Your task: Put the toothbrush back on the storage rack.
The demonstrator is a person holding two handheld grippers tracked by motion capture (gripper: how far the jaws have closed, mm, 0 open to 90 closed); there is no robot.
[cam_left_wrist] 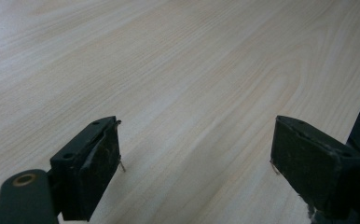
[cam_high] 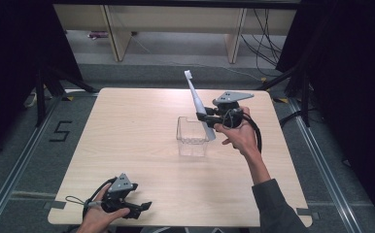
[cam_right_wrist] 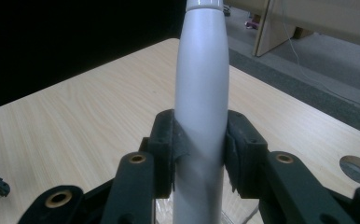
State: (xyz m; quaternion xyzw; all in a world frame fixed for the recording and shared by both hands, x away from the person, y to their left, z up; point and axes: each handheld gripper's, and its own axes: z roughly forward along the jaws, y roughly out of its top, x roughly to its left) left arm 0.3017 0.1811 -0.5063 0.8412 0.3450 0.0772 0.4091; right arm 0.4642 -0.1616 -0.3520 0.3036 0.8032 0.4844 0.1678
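Observation:
My right gripper [cam_high: 206,116] is shut on the handle of a light grey electric toothbrush [cam_high: 198,103], which tilts with its brush head up and away. In the right gripper view both black pads [cam_right_wrist: 166,140] press the toothbrush handle [cam_right_wrist: 201,93] from either side. The toothbrush's lower end hangs over the right rim of a clear plastic box [cam_high: 192,137] at the table's middle. My left gripper [cam_high: 144,208] rests low at the near left edge of the wooden table [cam_high: 127,126], and its jaws stand wide apart in the left gripper view [cam_left_wrist: 194,161] with bare wood between them.
The table's right edge drops to dark floor. A round cable hole [cam_right_wrist: 357,169] sits in the tabletop near the right gripper. Beyond the far edge stand pale wooden furniture legs [cam_high: 120,39] and loose cables [cam_high: 265,39].

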